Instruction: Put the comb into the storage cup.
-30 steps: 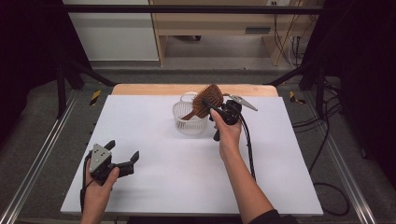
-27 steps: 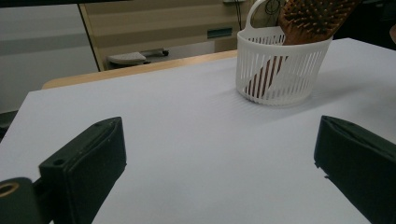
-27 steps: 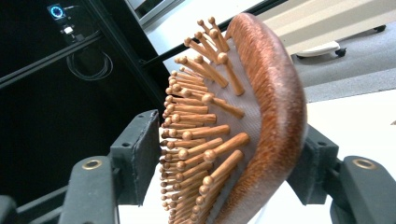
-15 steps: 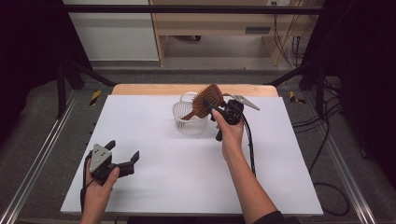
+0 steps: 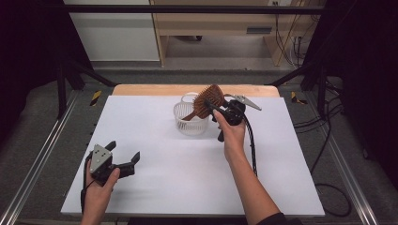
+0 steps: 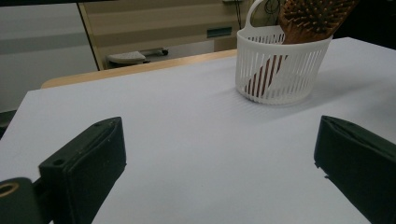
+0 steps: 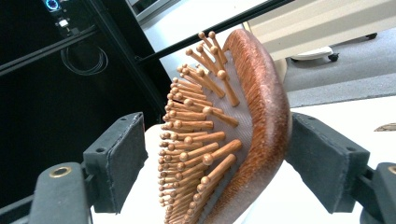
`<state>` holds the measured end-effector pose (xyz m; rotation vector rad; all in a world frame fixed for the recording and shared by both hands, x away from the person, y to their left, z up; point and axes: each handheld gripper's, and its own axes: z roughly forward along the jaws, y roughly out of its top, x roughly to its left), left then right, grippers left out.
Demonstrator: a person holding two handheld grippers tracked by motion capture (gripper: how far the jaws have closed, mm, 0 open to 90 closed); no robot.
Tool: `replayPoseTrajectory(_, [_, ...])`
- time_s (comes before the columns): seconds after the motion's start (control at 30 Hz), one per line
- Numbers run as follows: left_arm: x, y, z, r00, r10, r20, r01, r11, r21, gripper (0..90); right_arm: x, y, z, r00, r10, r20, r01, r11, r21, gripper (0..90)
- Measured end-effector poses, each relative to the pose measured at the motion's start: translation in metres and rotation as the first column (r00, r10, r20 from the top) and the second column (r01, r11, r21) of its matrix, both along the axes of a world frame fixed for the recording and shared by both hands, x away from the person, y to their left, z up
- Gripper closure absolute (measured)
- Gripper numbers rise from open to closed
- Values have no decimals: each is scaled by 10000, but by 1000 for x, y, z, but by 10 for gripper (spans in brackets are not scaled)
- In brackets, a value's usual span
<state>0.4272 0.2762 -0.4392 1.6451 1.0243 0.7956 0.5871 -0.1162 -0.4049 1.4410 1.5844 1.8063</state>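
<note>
My right tool (image 7: pixel 219 154) has just been opening; its jaws now stand apart around the hairbrush (image 7: pixel 243 126), one pad clear of the bristles. I judge the brush released into the basket (image 5: pixel 190 119). My left tool (image 5: pixel 123 157) rests apart on the surface (image 5: pixel 155 154).

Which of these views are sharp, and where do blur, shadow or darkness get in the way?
High view: evenly lit white table, dark surroundings, slightly soft; basket casts only a faint shadow. Left gripper view: basket fairly sharp, near pads soft. Right gripper view: hairbrush bristles crisp, left background black, bright floor behind washed out.
</note>
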Motion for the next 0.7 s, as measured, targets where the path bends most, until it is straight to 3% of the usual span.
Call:
replayPoseTrajectory(0.47, [0, -1, 0, 10000, -20, 0, 20, 10000, 14, 23, -1, -1, 2, 9996, 103, -271, -108, 9997, -205, 62])
replayPoseTrajectory(0.7, [0, 0, 0, 10000, -15, -4, 15, 10000, 16, 23, -2, -2, 3, 9997, 34, -225, -41, 9996, -281, 54])
